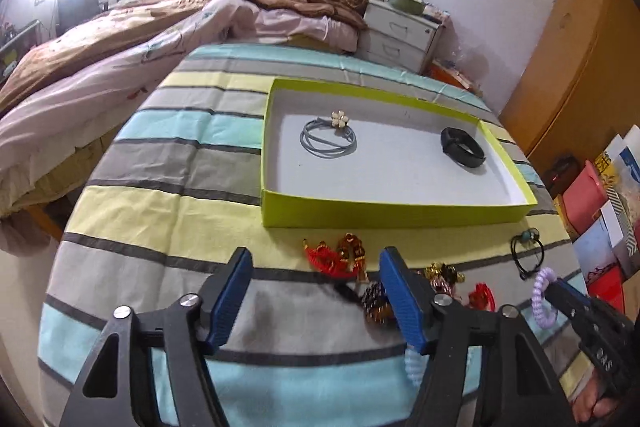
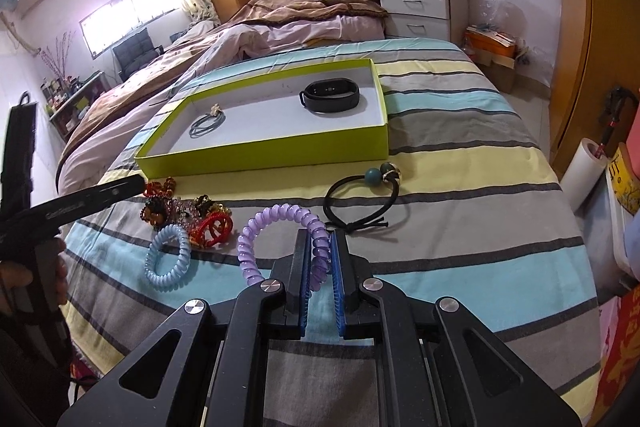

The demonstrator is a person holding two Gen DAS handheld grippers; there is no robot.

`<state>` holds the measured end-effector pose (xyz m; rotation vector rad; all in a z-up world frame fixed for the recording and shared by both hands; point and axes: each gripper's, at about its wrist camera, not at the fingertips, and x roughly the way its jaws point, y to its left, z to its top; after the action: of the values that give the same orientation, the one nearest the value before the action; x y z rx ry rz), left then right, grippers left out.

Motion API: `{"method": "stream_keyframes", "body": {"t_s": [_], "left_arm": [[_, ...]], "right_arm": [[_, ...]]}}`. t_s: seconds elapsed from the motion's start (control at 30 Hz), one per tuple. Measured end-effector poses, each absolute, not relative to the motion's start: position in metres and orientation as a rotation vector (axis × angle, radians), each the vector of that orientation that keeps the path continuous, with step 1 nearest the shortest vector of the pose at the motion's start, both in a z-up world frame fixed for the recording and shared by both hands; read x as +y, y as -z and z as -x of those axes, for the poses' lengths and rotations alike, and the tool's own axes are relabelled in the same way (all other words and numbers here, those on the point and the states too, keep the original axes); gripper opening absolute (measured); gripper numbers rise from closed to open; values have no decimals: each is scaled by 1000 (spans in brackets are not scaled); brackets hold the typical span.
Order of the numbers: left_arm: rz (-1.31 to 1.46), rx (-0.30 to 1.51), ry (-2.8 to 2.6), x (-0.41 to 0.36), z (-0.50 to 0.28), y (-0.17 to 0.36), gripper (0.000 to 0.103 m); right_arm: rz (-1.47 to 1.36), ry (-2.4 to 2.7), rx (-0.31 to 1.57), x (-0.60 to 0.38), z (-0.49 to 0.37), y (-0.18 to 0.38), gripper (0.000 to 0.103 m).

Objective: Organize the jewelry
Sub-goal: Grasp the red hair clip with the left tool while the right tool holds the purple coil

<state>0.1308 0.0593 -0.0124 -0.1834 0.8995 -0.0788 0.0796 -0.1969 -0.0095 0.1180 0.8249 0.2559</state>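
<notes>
Surface: striped bedsheet [image 2: 460,155] over a worktop beside the bed, bedroom behind.
Box: green box [image 2: 256,157] with white floor, far side of the sheet from both grippers; already holds grey hair tie [image 2: 206,125] with cream flower and black wristband [image 2: 330,97].
Right gripper [image 2: 321,259]: jaws narrow, pinched on purple coil tie [image 2: 276,227]; coil runs between the blue pads [image 2: 306,267], loop bulging left and forward of the jaws.
Left gripper [image 1: 316,291]: jaws wide, nothing between them, hovering low over the loose pile.
Pile: red knot ornaments [image 1: 336,255], gold-and-dark pieces [image 1: 444,273], dark bead cluster [image 1: 374,301] just inside the left gripper's right finger (too tangled to separate by eye).
Other loose items: blue coil tie [image 2: 168,259] left of the purple one; black bead tie [image 2: 366,203] just ahead-right of the right gripper's jaws.
Key relation: box lies straight ahead and slightly left of the right gripper, long axis across the view; near wall sits between jaws and box floor.
Judgement: right gripper nearer to finishing; next likely lift over the near wall, release on the bare floor between the two stored items.
Risk: coil springy, could roll on release.
</notes>
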Motion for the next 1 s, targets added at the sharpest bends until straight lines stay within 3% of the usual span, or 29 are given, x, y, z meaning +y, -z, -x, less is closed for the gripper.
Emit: {"method": "stream_keyframes", "body": {"t_s": [0.4, 0.73, 1.0], "left_arm": [[93, 961, 32, 45, -150, 29, 59], [66, 949, 75, 38, -146, 28, 24], [117, 924, 74, 46, -143, 23, 17]], "right_arm": [[-123, -267, 837, -197, -86, 13, 10], [-134, -275, 832, -197, -90, 11, 10], [-132, -274, 831, -197, -91, 10, 10]]}}
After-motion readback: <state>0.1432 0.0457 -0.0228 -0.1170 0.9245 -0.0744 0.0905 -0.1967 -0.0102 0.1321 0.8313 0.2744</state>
